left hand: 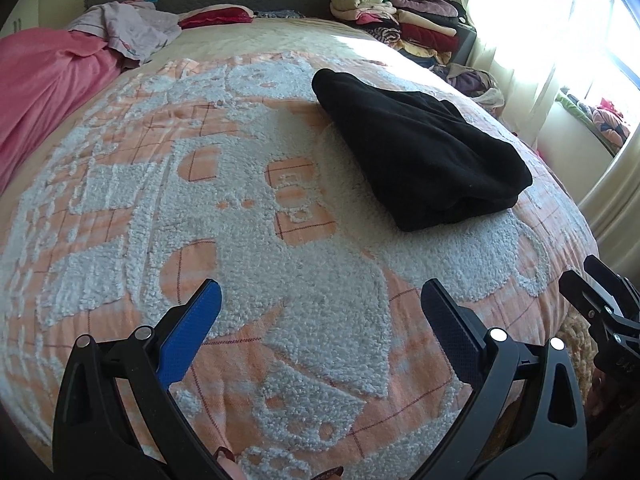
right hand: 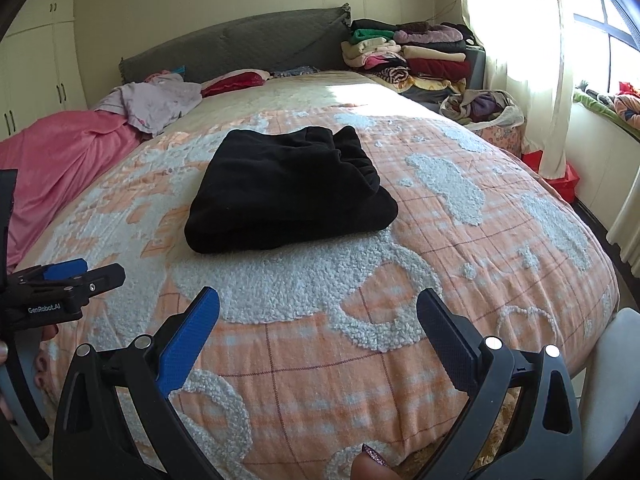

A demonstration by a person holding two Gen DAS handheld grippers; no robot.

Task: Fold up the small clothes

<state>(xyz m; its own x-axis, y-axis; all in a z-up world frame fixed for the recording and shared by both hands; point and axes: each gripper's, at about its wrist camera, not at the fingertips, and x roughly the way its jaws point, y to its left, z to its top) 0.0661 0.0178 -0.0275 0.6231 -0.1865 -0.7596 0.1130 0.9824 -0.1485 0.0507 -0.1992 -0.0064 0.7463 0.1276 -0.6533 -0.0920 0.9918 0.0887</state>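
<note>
A black garment [left hand: 420, 152] [right hand: 288, 192] lies folded into a thick bundle on the orange and white bedspread [left hand: 248, 216] [right hand: 460, 264]. My left gripper [left hand: 320, 292] hovers open over the near part of the bed, well short of the garment and to its left. My right gripper [right hand: 318, 300] is also open, near the bed's front edge, with the garment straight ahead and apart from it. Nothing is between either pair of fingers. The right gripper [left hand: 600, 304] shows at the right edge of the left wrist view, the left gripper [right hand: 64, 280] at the left edge of the right wrist view.
A pink blanket [left hand: 48, 84] and a lilac cloth [left hand: 132, 28] lie at the bed's far left. Stacked folded clothes [right hand: 408, 52] sit by the grey headboard [right hand: 240, 44]. A basket of clothes [right hand: 484, 112] stands beside the bed under the bright window.
</note>
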